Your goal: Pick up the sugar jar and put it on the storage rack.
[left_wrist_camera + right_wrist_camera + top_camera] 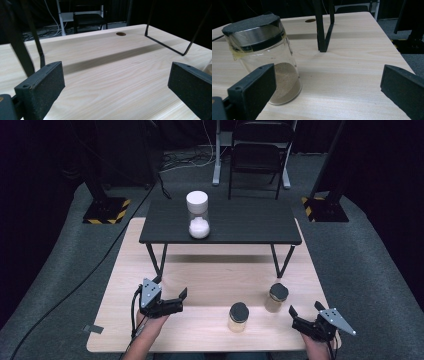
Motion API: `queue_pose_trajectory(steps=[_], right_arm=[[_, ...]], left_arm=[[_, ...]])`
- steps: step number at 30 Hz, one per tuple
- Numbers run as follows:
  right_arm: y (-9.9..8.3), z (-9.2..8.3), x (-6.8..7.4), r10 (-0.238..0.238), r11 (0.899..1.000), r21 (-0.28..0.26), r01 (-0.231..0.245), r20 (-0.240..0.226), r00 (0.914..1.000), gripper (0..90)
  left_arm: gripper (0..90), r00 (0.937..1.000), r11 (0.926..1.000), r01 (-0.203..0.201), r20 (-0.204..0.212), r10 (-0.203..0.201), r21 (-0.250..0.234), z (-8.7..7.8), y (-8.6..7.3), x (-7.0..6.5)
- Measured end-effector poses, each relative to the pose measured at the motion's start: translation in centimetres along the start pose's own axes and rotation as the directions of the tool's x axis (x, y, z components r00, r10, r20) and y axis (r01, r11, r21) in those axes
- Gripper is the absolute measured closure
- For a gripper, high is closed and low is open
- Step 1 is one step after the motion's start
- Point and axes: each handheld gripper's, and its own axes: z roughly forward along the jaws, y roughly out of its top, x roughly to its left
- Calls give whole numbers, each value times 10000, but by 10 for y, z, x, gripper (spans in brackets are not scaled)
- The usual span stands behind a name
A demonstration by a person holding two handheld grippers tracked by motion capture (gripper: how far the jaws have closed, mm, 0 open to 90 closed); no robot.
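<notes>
Item: jar, clear glass, black lid, brown powder filling roughly the lower third. Stands upright on the desk at its near right, just ahead of the right tool; a second like jar stands to its left. Handling, as judged: rigid, smooth and slippery, breakable, moderately light. Best gripped across the body below the lid. Right tool: jaws spread, empty. Left tool: spread, empty, well apart from both jars. Beyond: black raised table bearing a white-lidded canister.

Two glass jars, black lids on, upright on bench, each part-filled with tan sand: near jar, far jar to its right, apart.
</notes>
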Motion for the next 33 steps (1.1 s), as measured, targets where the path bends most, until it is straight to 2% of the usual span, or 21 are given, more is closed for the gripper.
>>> queue_pose_trajectory(steps=[14,18,21,33], right_arm=[[0,0,0,4,10000,-14,-4,18,10000,0],[0,0,0,-1,10000,-13,1,23,10000,0],[0,0,0,0,10000,-14,0,23,10000,0],[0,0,0,12,10000,2,-12,37,10000,0]], left_arm=[[4,9994,9994,86,-324,-75,339,2,-27,9],[4,9990,9986,224,-390,-206,469,1,-36,12],[4,9990,9982,114,-434,-89,592,1,-41,13],[5,9985,9976,308,-465,-279,627,-2,-56,21]])
